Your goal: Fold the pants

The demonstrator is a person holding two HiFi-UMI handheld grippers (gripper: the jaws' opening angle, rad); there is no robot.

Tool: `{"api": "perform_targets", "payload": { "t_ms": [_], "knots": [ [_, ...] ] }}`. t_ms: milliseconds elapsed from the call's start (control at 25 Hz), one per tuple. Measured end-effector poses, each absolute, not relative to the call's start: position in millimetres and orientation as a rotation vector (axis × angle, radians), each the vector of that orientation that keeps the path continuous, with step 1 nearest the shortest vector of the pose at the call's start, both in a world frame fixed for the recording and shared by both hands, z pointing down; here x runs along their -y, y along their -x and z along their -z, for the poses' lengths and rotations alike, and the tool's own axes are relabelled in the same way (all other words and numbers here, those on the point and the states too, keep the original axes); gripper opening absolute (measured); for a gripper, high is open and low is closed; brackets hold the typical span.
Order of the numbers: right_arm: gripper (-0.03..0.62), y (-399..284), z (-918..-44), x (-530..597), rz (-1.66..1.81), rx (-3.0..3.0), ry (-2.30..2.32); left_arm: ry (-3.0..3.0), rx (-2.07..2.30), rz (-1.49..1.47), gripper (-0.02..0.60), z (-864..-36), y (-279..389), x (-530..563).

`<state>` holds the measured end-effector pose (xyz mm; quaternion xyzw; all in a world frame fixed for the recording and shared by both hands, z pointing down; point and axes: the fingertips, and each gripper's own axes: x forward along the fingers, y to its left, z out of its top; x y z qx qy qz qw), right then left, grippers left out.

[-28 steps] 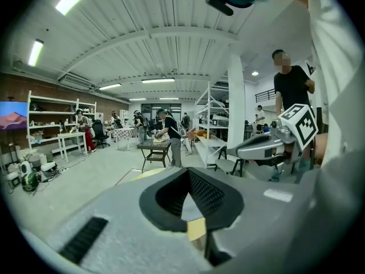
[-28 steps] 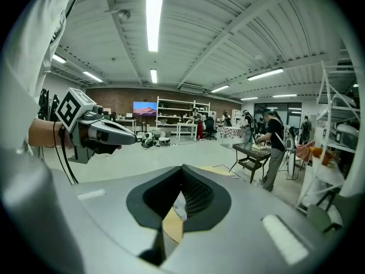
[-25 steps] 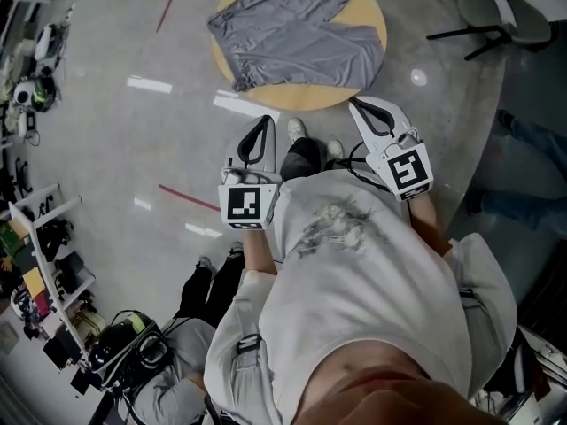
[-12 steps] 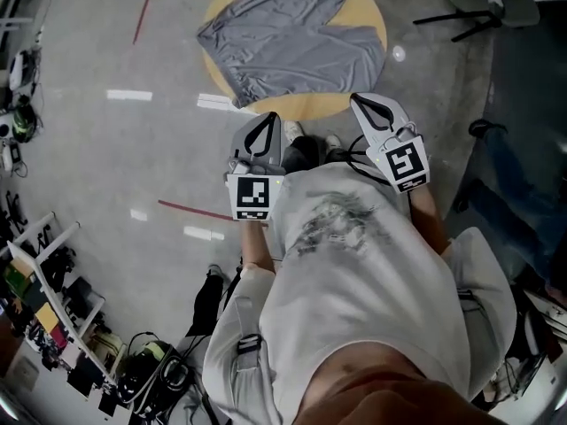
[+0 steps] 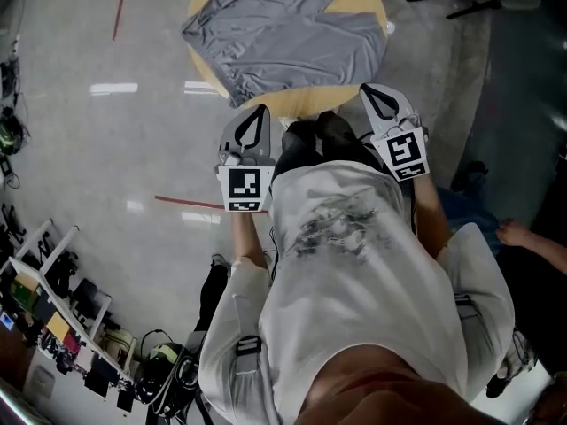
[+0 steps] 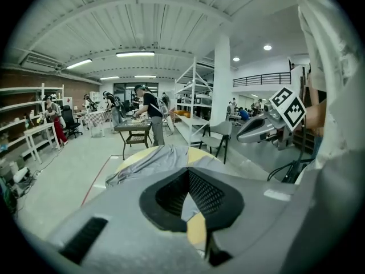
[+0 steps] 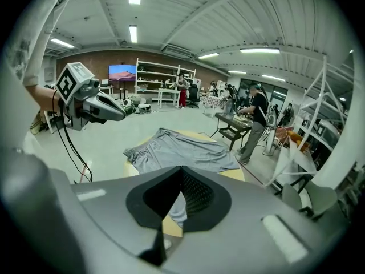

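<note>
Pants [image 5: 283, 34], grey, lie spread flat across a round yellow table [image 5: 359, 7], the waistband toward the head view's left and one leg edge hanging near the table's closer rim. The pale glossy floor [image 5: 106, 149] surrounds the table, crossed by a thin red tape line [image 5: 186, 204]. The person in a white printed shirt [image 5: 345, 255] stands just in front of the table, a gripper in each hand at chest level. The left gripper [image 5: 259, 115] has its jaws clenched together on nothing, tips pointing at the table's near edge. The right gripper [image 5: 372, 94] is likewise pressed closed and empty, clear of the cloth. Each carries a marker cube [image 5: 245, 189]
</note>
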<state>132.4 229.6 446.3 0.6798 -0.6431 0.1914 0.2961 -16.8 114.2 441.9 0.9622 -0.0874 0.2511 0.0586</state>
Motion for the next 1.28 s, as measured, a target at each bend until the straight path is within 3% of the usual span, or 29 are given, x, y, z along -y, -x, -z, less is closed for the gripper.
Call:
{"api": "perform_targets", "payload": {
  "t_ms": [720,1280],
  "knots": [
    [0.041,-183,-551,-250,-0.618,1.681,-1.614,-2.9,0.271,-0.995,0.018,-536,-2,-107],
    [0.11,-204,-621,-274,-0.721,1.653,-1.512,-2.855,0.192,-1.156,0.079,-598,-11,-105]
  ]
}}
